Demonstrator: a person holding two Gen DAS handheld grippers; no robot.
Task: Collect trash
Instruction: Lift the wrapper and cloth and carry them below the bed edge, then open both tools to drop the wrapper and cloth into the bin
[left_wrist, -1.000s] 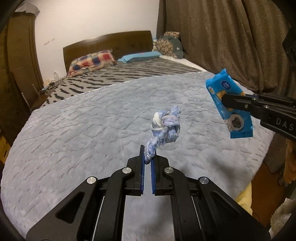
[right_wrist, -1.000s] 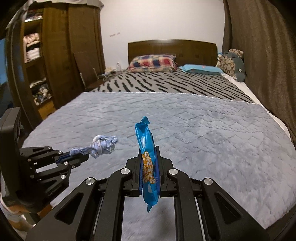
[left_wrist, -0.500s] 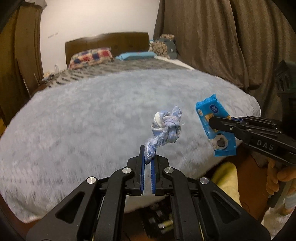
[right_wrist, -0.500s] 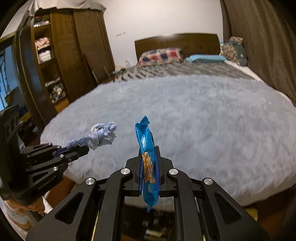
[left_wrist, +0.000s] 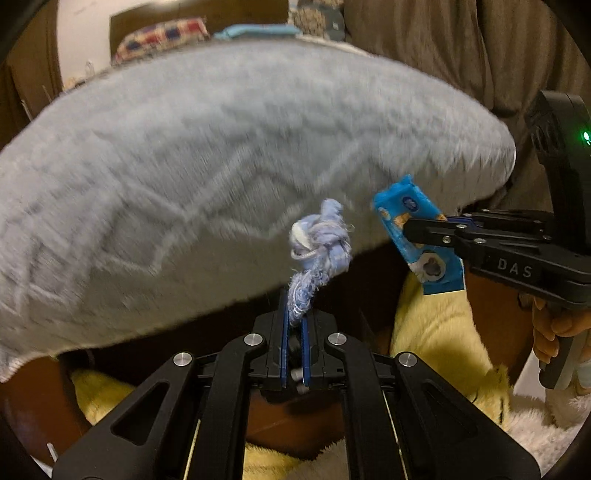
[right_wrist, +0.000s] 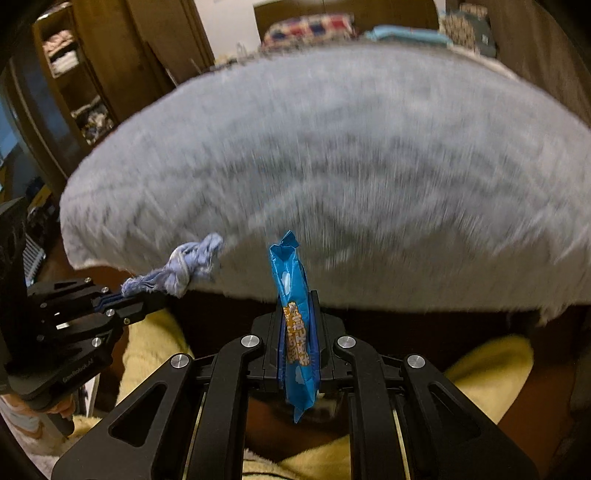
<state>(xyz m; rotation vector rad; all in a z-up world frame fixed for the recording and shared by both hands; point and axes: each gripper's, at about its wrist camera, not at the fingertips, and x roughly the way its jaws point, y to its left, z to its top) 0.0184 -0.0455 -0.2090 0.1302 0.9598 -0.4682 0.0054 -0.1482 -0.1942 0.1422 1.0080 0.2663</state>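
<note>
Blue wrapper (right_wrist: 295, 325) pinched in the right claw (right_wrist: 295, 332), knotted rag (left_wrist: 317, 251) in the left claw (left_wrist: 293, 325); next, a bin to drop both into.

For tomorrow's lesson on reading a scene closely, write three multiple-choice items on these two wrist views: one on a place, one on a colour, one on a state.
1. Where is the knotted rag?
A. flat on the grey blanket
B. between the left gripper's fingers
C. on the yellow fabric

2. What colour is the snack wrapper for the most part?
A. blue
B. red
C. green

3. How does the right gripper stand?
A. open and bare
B. open above the wrapper
C. shut on the wrapper

Answers:
1 B, the rag's frayed tail is pinched between the blue pads, in front of the grey blanket.
2 A, the pack is bright blue with orange print.
3 C, both fingers press its sides and it stands upright between them.
</note>
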